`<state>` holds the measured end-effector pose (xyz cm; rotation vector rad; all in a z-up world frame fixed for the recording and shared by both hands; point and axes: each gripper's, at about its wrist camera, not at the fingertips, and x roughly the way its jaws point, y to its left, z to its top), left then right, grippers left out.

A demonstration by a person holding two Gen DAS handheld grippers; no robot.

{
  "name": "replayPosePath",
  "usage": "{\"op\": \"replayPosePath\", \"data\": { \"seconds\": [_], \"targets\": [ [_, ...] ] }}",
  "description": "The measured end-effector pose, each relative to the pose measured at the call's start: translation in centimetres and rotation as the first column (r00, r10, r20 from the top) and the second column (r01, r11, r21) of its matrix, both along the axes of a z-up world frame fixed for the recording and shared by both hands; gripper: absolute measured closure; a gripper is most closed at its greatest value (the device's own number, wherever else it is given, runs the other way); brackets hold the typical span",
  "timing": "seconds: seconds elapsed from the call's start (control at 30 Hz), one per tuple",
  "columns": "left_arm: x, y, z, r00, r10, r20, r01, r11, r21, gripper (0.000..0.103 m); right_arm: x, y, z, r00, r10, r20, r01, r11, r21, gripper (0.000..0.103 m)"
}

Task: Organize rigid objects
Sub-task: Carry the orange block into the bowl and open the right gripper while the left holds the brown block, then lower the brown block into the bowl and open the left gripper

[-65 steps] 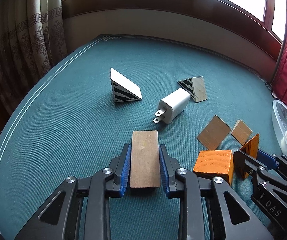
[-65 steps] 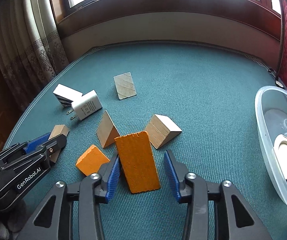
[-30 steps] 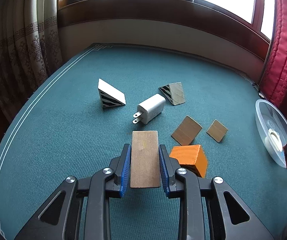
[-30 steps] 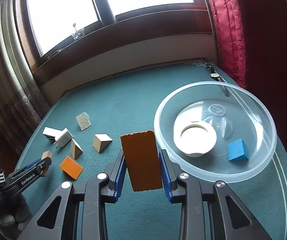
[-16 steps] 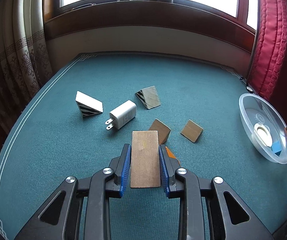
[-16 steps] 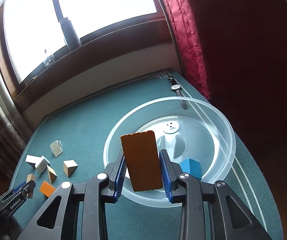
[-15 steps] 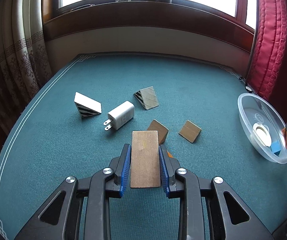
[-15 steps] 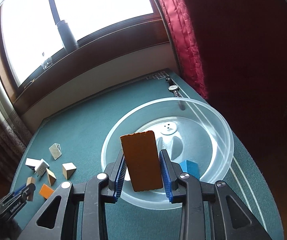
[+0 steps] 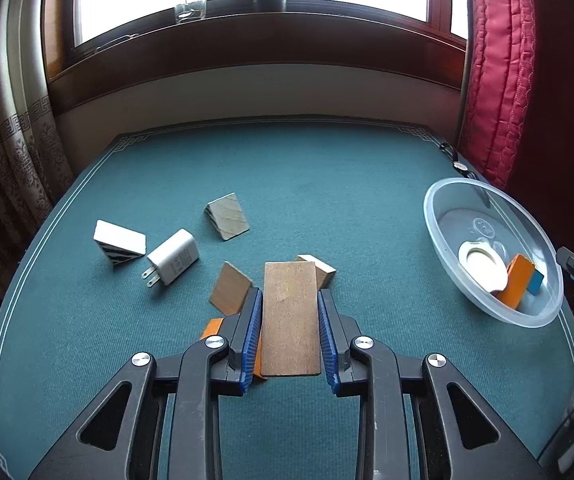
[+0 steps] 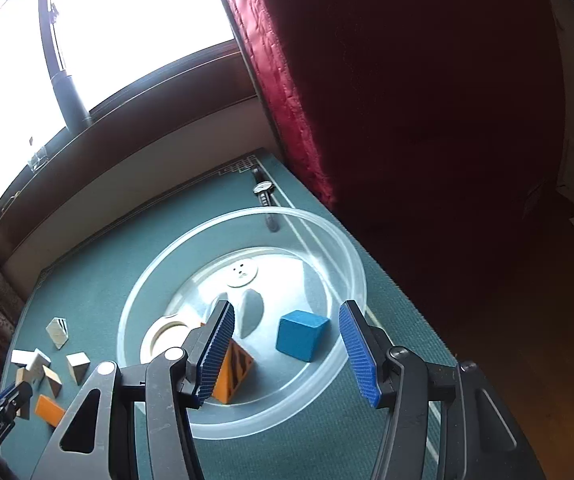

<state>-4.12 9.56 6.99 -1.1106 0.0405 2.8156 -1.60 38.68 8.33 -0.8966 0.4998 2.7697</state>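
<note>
- The right gripper (image 10: 287, 350) hangs above a clear plastic bowl (image 10: 351, 256) at the right edge of a teal felt table (image 9: 327, 168). Its jaws are opening and nothing is between the blue ribbed pads.
- Below that gripper, an orange block (image 10: 233, 376) lies inside the bowl, tilted, with dark stripes on one face. Seen from the left wrist camera, it leans against a white ring (image 9: 481, 266), with a blue cube (image 10: 301, 334) just beside it.
- The left gripper (image 9: 290, 332) is clamped on a flat brown wooden block (image 9: 290, 316), held lengthwise between its pads above the table, well apart from the bowl.
- Risk: the bowl sits near the table edge. A push on its rim from either gripper could likely slide or tip it toward the floor.
- Risk: the wooden block is smooth and gripped only along its narrow sides. A fast swing could probably let it twist or slip out before it reaches the bowl.
- Risk: the two grippers may crowd each other over the bowl if the right one has not cleared away when the left one comes in.
- Still loose on the felt: a white plug charger (image 9: 173, 256), a striped white wedge (image 9: 119, 242), three plain wooden wedges (image 9: 227, 222) and an orange piece (image 9: 212, 328) partly hidden behind the left gripper.
- A wristwatch (image 10: 263, 190) lies beyond the bowl near a red curtain (image 9: 495, 68).
</note>
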Motion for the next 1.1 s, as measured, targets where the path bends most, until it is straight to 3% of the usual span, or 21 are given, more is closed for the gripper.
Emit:
{"op": "replayPosePath", "data": {
  "seconds": [0.4,0.93,0.97,1.07,1.1],
  "targets": [
    [-1.7,7.6,0.6,0.990,-0.140,0.002,0.140,0.990,-0.016,0.075,1.1,0.2,-0.9,0.998,-0.057,-0.020,0.057,0.998,0.037,0.045],
    [-6.4,16.5,1.1,0.955,-0.296,0.010,0.296,0.955,-0.002,0.073,1.2,0.1,-1.2,0.997,-0.069,-0.031,0.071,0.996,0.048,0.045],
    [-6.7,16.8,1.1,0.953,-0.302,0.010,0.302,0.953,-0.001,0.068,1.1,0.2,-1.2,0.997,-0.069,-0.032,0.070,0.996,0.050,0.045],
    [-6.8,17.0,1.0,0.953,-0.304,0.000,0.304,0.953,-0.005,0.036,1.2,0.2,-1.2,0.997,-0.071,-0.036,0.073,0.996,0.051,0.045],
    [-6.6,16.8,1.0,0.953,-0.302,-0.007,0.302,0.953,-0.007,0.034,1.3,0.3,-1.2,0.997,-0.073,-0.038,0.075,0.996,0.049,0.045]
  ]
}}
